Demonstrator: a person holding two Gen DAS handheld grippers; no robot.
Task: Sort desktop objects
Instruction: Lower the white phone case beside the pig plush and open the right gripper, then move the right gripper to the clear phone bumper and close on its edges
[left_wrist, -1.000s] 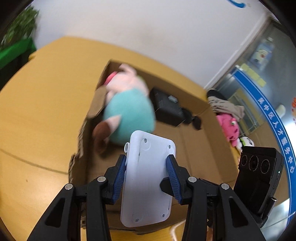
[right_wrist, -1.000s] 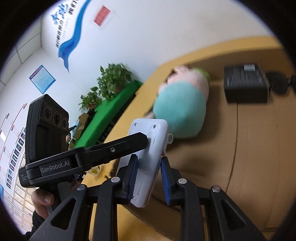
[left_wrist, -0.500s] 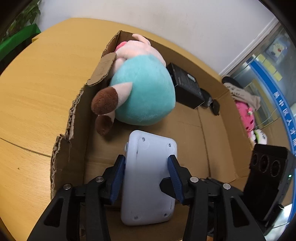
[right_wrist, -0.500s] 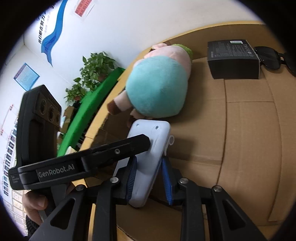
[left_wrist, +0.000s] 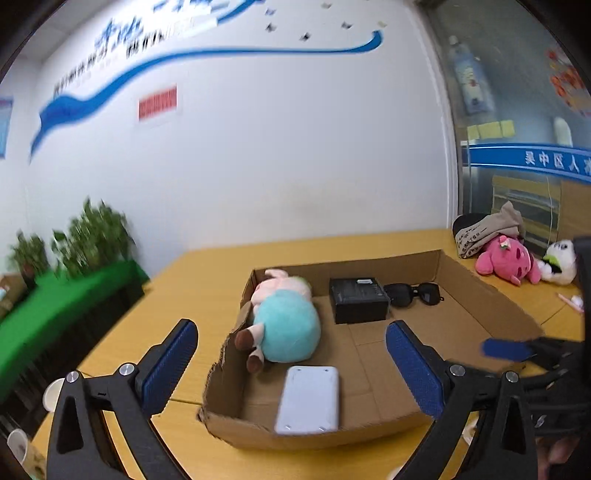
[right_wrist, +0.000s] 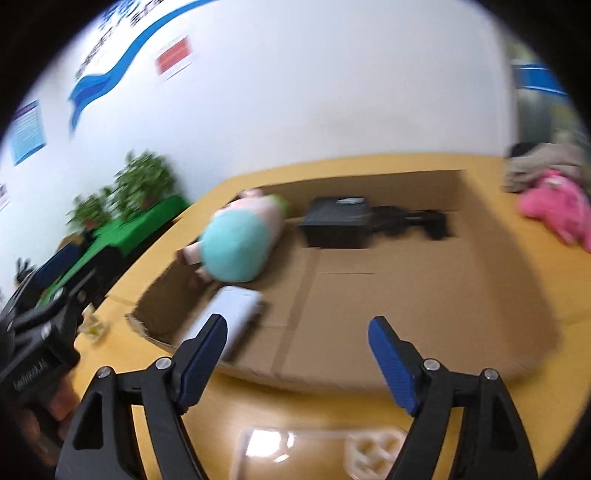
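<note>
both grippers, left gripper (left_wrist: 291, 354) and right gripper (right_wrist: 297, 343), jaws spread, empty. white device (left_wrist: 308, 398) flat in cardboard box (left_wrist: 491, 295), long axis along left jaws' line, just ahead-below; left nearer.

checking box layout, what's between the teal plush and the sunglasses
A black box sits between the teal plush and the sunglasses, inside the cardboard box; the left wrist view shows it clearly.

Both wrist views (near) toward box (left_wrist: 480, 291)
</note>
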